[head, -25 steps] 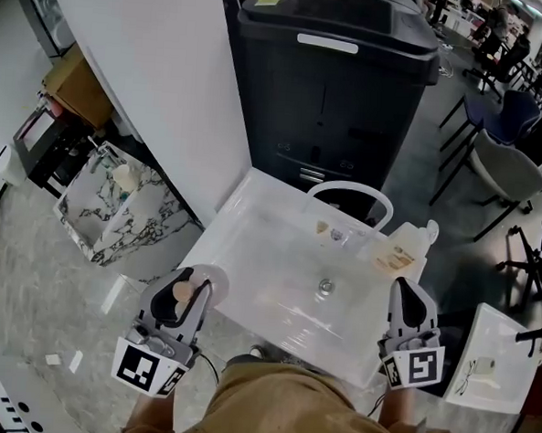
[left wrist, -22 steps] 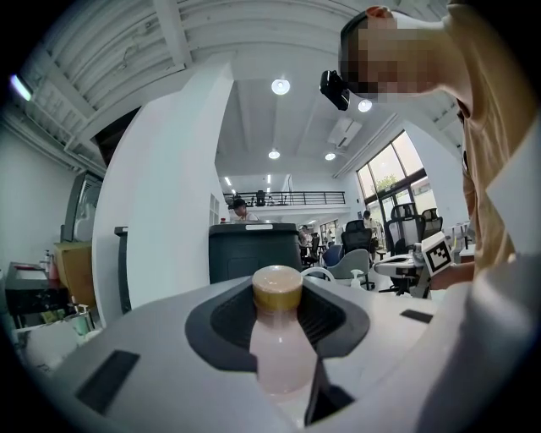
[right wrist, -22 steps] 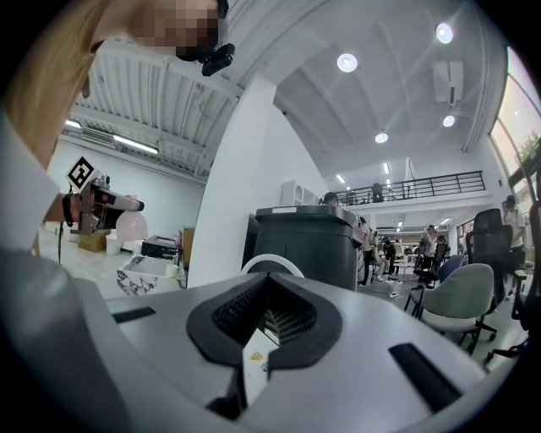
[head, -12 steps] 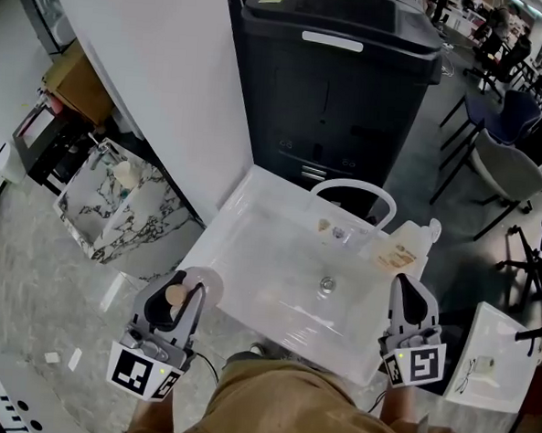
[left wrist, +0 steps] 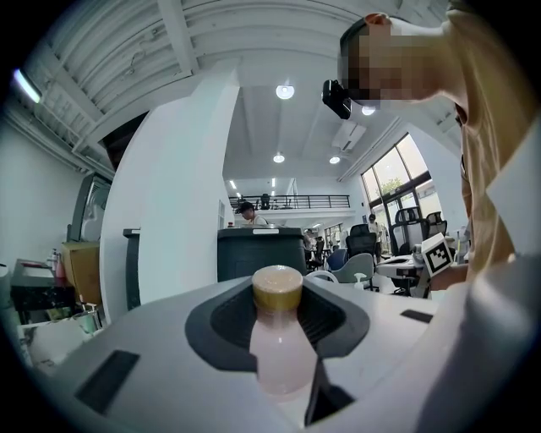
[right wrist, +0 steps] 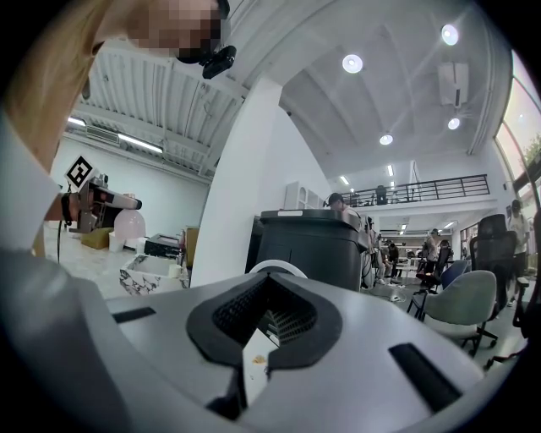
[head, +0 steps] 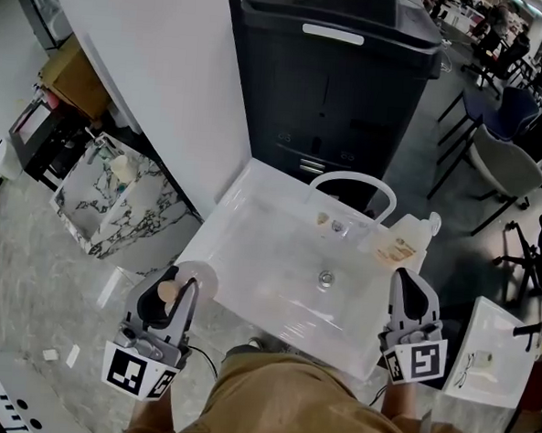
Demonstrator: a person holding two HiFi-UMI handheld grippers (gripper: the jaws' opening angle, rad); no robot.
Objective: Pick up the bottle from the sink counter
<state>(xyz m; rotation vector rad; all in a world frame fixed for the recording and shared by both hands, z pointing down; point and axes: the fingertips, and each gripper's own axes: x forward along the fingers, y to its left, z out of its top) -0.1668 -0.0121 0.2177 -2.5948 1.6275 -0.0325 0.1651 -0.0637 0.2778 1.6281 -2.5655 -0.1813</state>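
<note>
My left gripper [head: 177, 285] is shut on a pale pink bottle [head: 166, 292] with a tan cap, held off the front left corner of the white sink [head: 252, 221]. In the left gripper view the bottle [left wrist: 277, 355] stands upright between the dark pads, cap uppermost. From the right gripper view the bottle [right wrist: 128, 227] hangs under that gripper at far left. My right gripper [head: 411, 284] is shut and holds nothing, level at the sink's front right corner. Its jaws [right wrist: 269, 292] leave only a thin slit.
A white arched faucet [head: 351, 182] and a labelled pump bottle [head: 399, 246] sit at the sink's far right. A tall black bin [head: 334, 78] stands behind it, and a white pillar [head: 160, 76] and a marbled box [head: 107, 206] to the left. Chairs [head: 508, 161] and a white table [head: 496, 357] are at right.
Almost nothing differs. The left gripper, still shut on the bottle, sits a touch lower and further left in the head view. The right gripper has kept its place.
</note>
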